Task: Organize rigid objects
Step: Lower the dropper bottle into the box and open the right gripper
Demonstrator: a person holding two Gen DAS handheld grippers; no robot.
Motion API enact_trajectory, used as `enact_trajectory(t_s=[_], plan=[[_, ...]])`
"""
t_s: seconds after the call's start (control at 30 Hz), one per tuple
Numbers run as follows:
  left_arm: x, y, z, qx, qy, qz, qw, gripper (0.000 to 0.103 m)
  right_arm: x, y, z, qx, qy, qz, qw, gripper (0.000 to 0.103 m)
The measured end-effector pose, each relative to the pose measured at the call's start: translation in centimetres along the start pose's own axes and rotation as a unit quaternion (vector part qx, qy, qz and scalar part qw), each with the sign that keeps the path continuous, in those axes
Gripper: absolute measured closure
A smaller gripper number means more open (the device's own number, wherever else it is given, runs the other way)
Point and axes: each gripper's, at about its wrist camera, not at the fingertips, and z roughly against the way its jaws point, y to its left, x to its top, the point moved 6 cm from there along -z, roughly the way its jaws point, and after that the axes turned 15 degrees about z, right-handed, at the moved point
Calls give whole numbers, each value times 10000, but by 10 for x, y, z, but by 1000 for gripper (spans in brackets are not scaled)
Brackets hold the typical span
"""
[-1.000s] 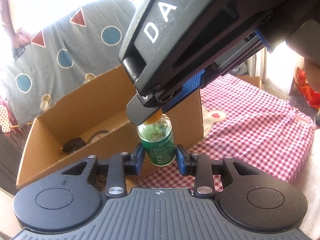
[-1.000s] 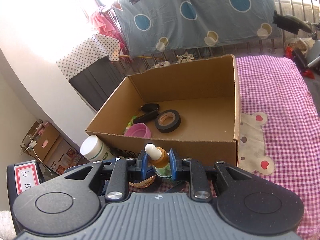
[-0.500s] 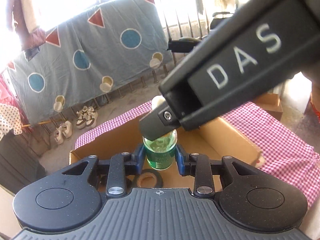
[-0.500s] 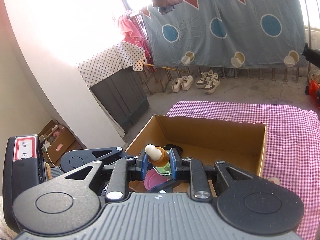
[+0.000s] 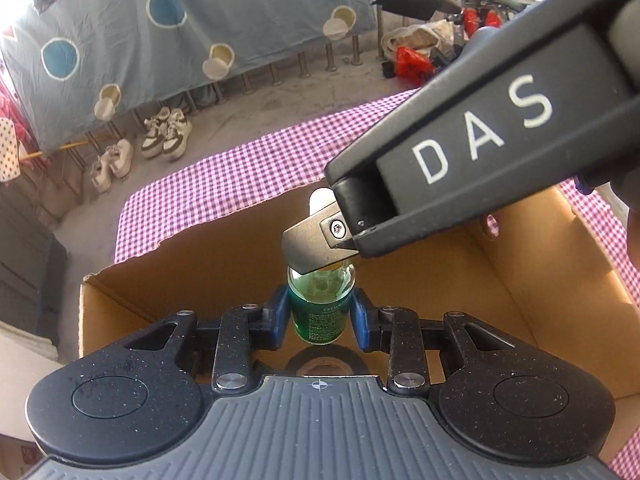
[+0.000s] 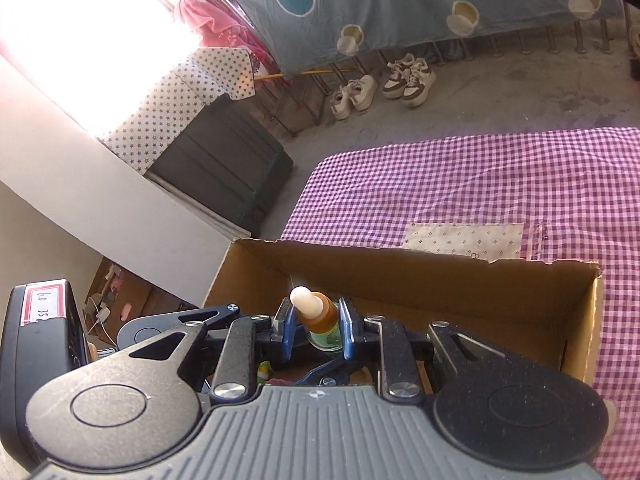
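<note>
A small green glass dropper bottle (image 5: 320, 312) with an amber collar and a white rubber bulb is held by both grippers above the open cardboard box (image 5: 560, 280). My left gripper (image 5: 320, 316) is shut on the bottle's green body. My right gripper (image 6: 316, 330) is shut on its amber neck (image 6: 320, 312), and its body crosses the left wrist view from the upper right. A black tape roll (image 5: 324, 364) lies on the box floor under the bottle.
The box stands on a purple checked cloth (image 6: 460, 184) with a white patch. A pink item and a green-yellow item (image 6: 264, 370) show in the box below my right fingers. Beyond are a concrete floor, shoes (image 6: 404, 76) and a hanging blue sheet.
Both grippers have carried the bottle from in front of the box's near wall up and over it, so it now hangs above the box interior. The views have tilted downward.
</note>
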Motion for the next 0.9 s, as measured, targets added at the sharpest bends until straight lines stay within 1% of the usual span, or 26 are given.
enact_trajectory(t_s=[0.1, 0.23, 0.43, 0.53, 0.63, 0.67, 0.7, 0.73, 0.77, 0.8, 0.87, 0.9], plan=[[3, 3, -12, 43, 134, 93, 9999, 72, 0, -10, -13, 66, 50, -73, 9999, 79], [3, 4, -17, 100, 193, 140, 9997, 71, 0, -17, -28, 58, 152, -59, 9999, 79], [1, 1, -19, 194, 263, 54, 9994, 70, -6, -21, -46, -40, 386, -13, 9992, 78], [0, 1, -18, 217, 276, 16, 9994, 67, -7, -21, -49, 63, 448, -116, 9989, 76], [1, 1, -13, 221, 210, 51, 9995, 54, -7, -20, -46, 48, 471, -233, 9986, 74], [2, 1, -10, 240, 163, 79, 9995, 47, -6, -20, -41, 39, 413, -259, 9988, 74], [3, 1, -6, 265, 102, 120, 9995, 41, -6, -19, -36, 56, 338, -294, 9990, 71], [3, 1, -2, 267, 35, 160, 9995, 38, -5, -18, -29, 64, 249, -350, 9991, 63], [3, 1, 3, 257, -16, 191, 9995, 32, -4, -18, -22, 46, 142, -409, 9991, 57], [4, 1, 8, 240, -70, 225, 9994, 28, -4, -17, -11, 12, -3, -451, 9990, 48], [3, -1, 20, 199, -162, 264, 9993, 27, -5, -12, 10, -15, -251, -468, 9986, 47], [3, -1, 26, 174, -200, 268, 9993, 25, -7, -9, 23, -2, -372, -497, 9981, 47]])
